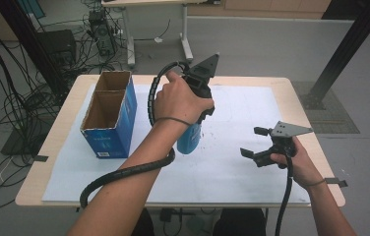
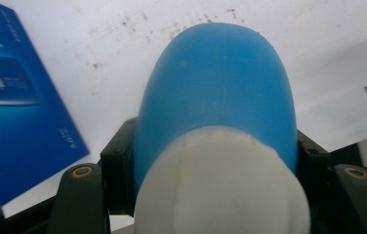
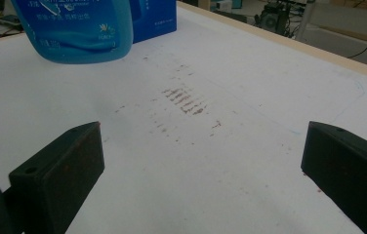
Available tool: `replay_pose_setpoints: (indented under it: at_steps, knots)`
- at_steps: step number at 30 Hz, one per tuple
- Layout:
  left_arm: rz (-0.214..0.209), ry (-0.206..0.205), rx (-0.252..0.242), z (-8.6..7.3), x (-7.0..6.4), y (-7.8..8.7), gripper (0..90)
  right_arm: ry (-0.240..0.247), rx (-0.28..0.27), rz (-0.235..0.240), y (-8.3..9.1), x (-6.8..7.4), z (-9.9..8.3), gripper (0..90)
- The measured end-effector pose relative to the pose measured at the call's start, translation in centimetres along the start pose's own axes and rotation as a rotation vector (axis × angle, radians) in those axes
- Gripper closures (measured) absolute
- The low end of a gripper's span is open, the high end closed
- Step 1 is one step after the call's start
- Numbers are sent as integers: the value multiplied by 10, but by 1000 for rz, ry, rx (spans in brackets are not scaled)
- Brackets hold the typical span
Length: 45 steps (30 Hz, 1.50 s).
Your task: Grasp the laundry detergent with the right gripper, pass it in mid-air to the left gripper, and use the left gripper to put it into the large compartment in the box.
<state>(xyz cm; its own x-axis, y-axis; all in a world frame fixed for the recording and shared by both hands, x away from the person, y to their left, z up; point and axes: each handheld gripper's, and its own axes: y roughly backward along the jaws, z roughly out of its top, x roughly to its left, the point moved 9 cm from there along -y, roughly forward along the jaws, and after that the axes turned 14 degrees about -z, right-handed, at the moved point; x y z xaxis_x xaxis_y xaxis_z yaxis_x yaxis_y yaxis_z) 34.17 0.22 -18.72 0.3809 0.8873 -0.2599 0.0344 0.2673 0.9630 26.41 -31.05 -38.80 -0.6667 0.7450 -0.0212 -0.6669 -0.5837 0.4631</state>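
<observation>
one blue bottle (image 1: 189, 139) with a white cap, smooth rounded plastic body, a faint seam down its middle in the left gripper view, pale printed label on its face in the right gripper view. it hangs cap up in the left gripper (image 1: 199, 114), over the white sheet (image 1: 232, 167) near the table's middle, just right of the box. cannot tell if its bottom touches the sheet. left jaws are clamped on the bottle's upper body just under the cap, one black jaw on each side of it.

right gripper (image 1: 253, 143) sits low over the sheet on the right side, well apart from the bottle, jaws wide apart with nothing between them, just bare sheet with reddish-brown smudges (image 3: 186, 101) ahead of it.

one blue cardboard box (image 1: 109, 114), open top, brown inside, split into two compartments, both looking empty from the high view. it stands upright on the left part of the sheet, close beside the bottle and the left forearm. nothing lies between the bottle and the box.

one wooden table (image 1: 306, 105), one white sheet covering most of it. two small bits of dark tape at the table edges, one left (image 1: 39, 158), one right (image 1: 336, 181). two grippers, two hands, a ribbed black cable (image 1: 124, 172) trailing off the left one under the forearm. floor behind has a tangle of cables (image 1: 20, 93) and another table's legs (image 1: 187, 46).
</observation>
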Motion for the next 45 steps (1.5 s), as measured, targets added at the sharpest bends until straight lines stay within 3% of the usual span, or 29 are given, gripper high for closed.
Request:
replay_pose_setpoints:
  at_steps: [6, 12, 26, 34, 45]
  knots:
    - [0, 17, -16, 1, 0, 3, 375, -9, -6, -15, 5, 0, 1, 22]
    - [21, 24, -32, 3, 1, 19, 374, -9, -16, -25, 11, 0, 2, 22]
    - [85, 52, -84, 11, -1, 87, 375, -1, -15, -28, 13, 3, 5, 31]
    - [60, 104, -109, 14, 9, 126, 375, -19, -18, -37, 15, 2, 2, 21]
    - [74, 176, -157, 17, 18, 172, 375, -26, -17, -49, 16, 0, 2, 13]
